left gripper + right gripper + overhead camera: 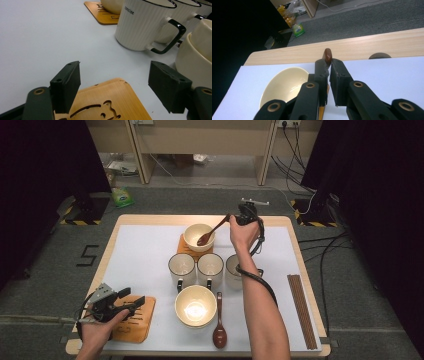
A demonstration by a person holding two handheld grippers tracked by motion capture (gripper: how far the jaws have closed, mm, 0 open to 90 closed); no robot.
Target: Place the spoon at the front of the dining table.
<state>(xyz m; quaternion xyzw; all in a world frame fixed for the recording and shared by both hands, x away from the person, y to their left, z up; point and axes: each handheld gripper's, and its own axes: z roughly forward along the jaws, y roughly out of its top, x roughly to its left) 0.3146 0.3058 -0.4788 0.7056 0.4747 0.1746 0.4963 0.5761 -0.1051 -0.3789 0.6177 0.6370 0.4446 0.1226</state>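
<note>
My right gripper (pixel 235 218) is at the back of the table, shut on the handle of a brown wooden spoon (pixel 210 232). The spoon slants down to the left, its head inside a cream bowl (pixel 189 231) that sits on a wooden coaster (pixel 181 245). In the right gripper view the handle's tip (pixel 326 54) pokes out between the closed jaws (pixel 330 66), above the bowl (pixel 284 85). My left gripper (pixel 132 296) stands open at the front left, low over a second wooden coaster (pixel 137 325). Its jaws (pixel 115 75) straddle that coaster's corner (pixel 112 100) without touching it.
Three white ribbed mugs (pixel 182 268) (pixel 210 267) (pixel 233 270) stand in a row mid-table. In front of them are a larger cream bowl (pixel 195 306) and another brown spoon (pixel 219 325). Dark chopsticks (pixel 301 310) lie along the right edge. The nearest mug (pixel 140 27) is just beyond my left gripper.
</note>
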